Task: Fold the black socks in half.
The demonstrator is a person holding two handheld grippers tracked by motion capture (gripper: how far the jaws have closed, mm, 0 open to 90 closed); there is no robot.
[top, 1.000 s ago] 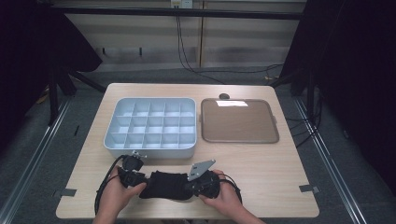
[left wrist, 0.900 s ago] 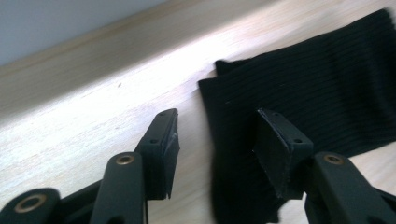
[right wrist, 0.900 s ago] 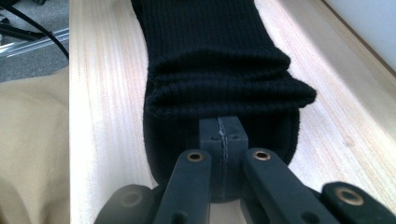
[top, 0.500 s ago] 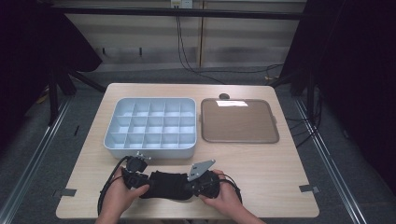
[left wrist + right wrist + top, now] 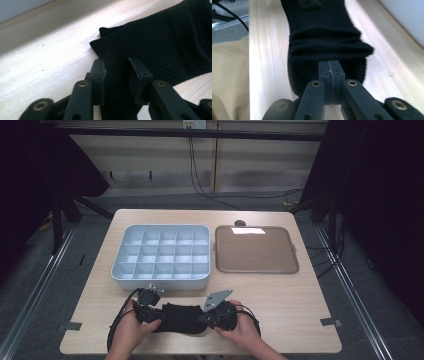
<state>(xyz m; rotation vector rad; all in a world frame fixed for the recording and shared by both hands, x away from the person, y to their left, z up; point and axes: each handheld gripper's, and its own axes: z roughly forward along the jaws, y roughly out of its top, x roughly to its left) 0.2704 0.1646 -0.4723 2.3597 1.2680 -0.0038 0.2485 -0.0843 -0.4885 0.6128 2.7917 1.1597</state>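
High view: black sock (image 5: pixel 181 317) flat near counter (image 5: pixel 300 290) front edge, left gripper (image 5: pixel 150 312) and right gripper (image 5: pixel 212 316) at its ends. Left gripper view: jaws just been closing, sock edge (image 5: pixel 150 45) between, pads not pressing. Right gripper view: jaws clenched together at sock cuff (image 5: pixel 327 45).

A pale wooden tabletop (image 5: pixel 310 295) carries a light grey-blue divided box (image 5: pixel 162 255) on its left half, its many small compartments bare. Just beside it to the right lies a flat brown tray (image 5: pixel 256 249) with rounded corners. A small dark round object (image 5: pixel 240 223) sits at the tray's far edge. Black cables (image 5: pixel 200 175) hang behind the tabletop.
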